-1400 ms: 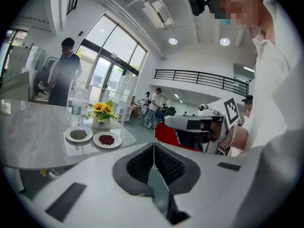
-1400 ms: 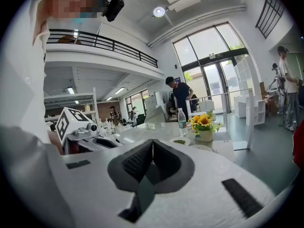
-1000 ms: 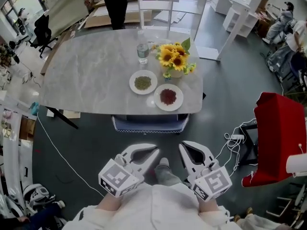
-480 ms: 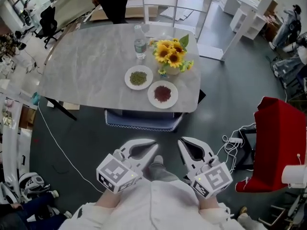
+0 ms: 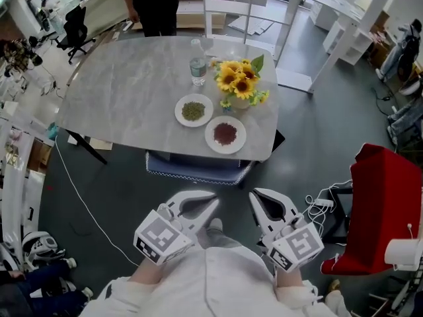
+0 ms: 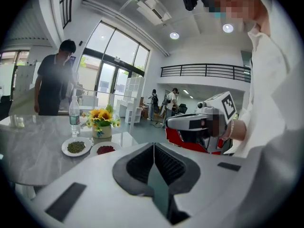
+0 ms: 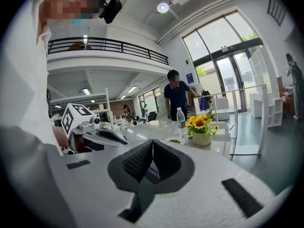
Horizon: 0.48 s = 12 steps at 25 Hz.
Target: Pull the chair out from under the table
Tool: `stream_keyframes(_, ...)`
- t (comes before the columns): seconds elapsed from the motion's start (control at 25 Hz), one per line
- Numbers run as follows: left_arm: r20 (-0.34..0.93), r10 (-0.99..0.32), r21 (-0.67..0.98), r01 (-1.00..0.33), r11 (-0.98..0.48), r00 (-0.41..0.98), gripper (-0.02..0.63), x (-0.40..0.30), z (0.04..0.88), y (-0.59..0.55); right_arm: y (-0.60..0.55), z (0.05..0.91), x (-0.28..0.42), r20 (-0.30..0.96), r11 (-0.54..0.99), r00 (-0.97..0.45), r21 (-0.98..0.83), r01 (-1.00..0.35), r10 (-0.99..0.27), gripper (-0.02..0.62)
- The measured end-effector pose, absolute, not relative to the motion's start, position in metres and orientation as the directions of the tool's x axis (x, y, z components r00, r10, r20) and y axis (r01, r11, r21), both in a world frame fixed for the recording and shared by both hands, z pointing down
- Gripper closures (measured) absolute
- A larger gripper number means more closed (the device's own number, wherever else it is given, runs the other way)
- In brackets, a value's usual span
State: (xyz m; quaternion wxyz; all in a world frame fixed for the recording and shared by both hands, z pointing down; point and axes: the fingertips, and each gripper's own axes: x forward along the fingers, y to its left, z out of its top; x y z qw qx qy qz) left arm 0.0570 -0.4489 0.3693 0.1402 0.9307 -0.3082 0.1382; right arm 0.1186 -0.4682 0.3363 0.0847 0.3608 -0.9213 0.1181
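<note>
A chair (image 5: 197,169) with a dark blue seat and pale edging stands tucked under the near edge of the grey marble table (image 5: 119,98); only its front strip shows. My left gripper (image 5: 210,201) and right gripper (image 5: 254,197) hang side by side close to my body, a short way in front of the chair, both shut with nothing between their fingers. In the left gripper view the left gripper (image 6: 154,146) has its dark pads pressed together. In the right gripper view the right gripper (image 7: 152,143) is likewise shut, and the table (image 7: 156,132) lies ahead.
On the table stand a water bottle (image 5: 197,68), a pot of sunflowers (image 5: 240,83), a plate of green beans (image 5: 193,110) and a plate of red beans (image 5: 225,134). A red cloth-covered object (image 5: 380,203) and cables (image 5: 324,200) lie to the right. A person (image 5: 153,2) stands beyond the table.
The view has shifted a little and the table and chair sit slightly higher in it. Both grippers stay shut and side by side, nudged slightly to the right.
</note>
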Motion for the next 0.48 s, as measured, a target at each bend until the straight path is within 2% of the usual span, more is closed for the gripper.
stream_keyframes(0.24,0.408,-0.514,0.088,-0.592,-0.801,0.755,0.591,0.044,0.372,-0.458,-0.485,0.347,0.12,0.288,0.701,-0.685,-0.061,-0.711,-0.67,0.594)
stream_keyframes(0.48,0.55,-0.433,-0.04,-0.496,-0.868,0.714,0.591,0.045,0.392,-0.455,-0.493,0.354,0.122,0.276,0.698,-0.7,-0.127,-0.705,-0.658,0.594)
